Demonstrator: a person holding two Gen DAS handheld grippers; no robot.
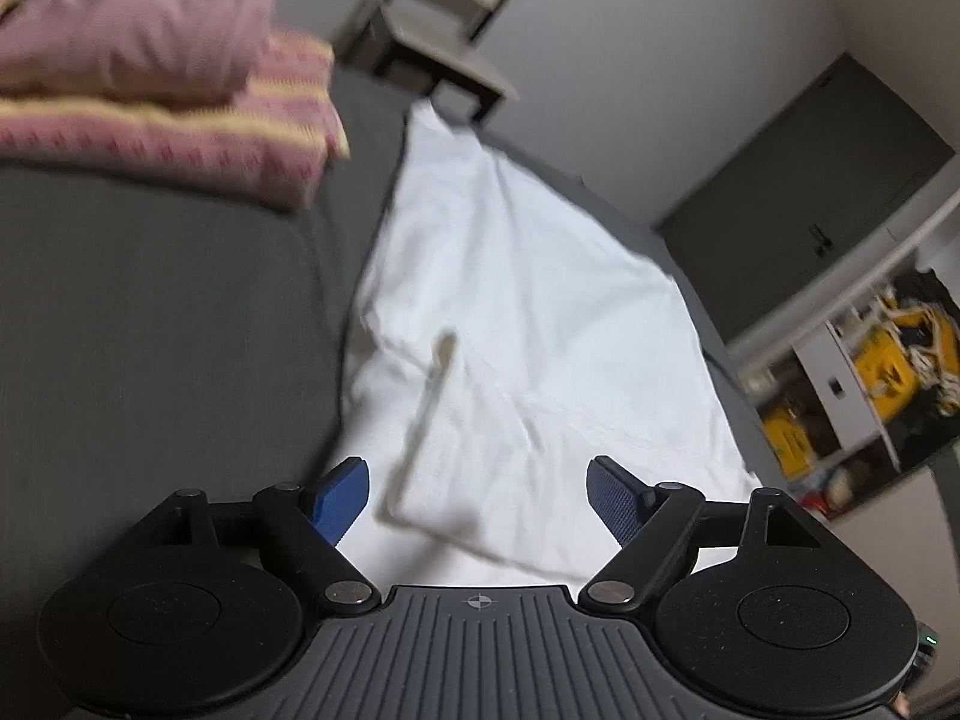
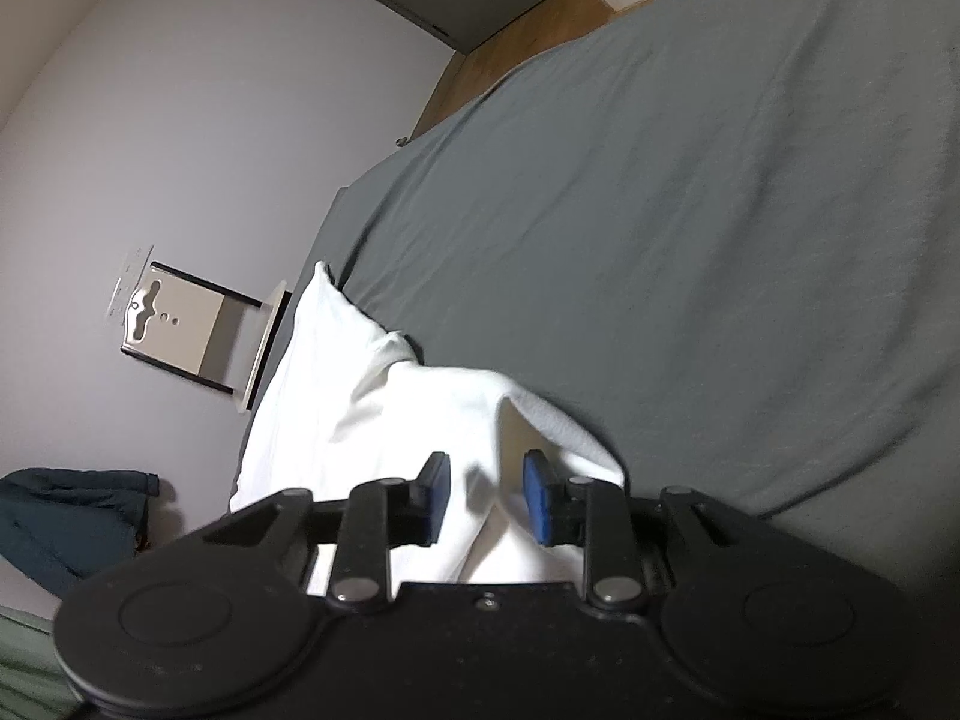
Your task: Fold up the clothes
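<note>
Grey sheeting covers the bed (image 2: 690,240) that fills both views, with a pale wall behind. On it lies a white garment (image 1: 528,324), partly folded, one edge doubled over near the left gripper (image 1: 478,501). That gripper hovers low over the cloth, blue pads spread wide and holding nothing. The right gripper (image 2: 486,495) points along the bed, its fingers parted with a raised fold of the garment between them, not clamped. Pink folded bedding (image 1: 150,96) sits well apart.

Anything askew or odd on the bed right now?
Mostly fine. The white garment lies skewed on the grey bed, and one corner is bunched up by the right gripper, jaws open around it.
</note>
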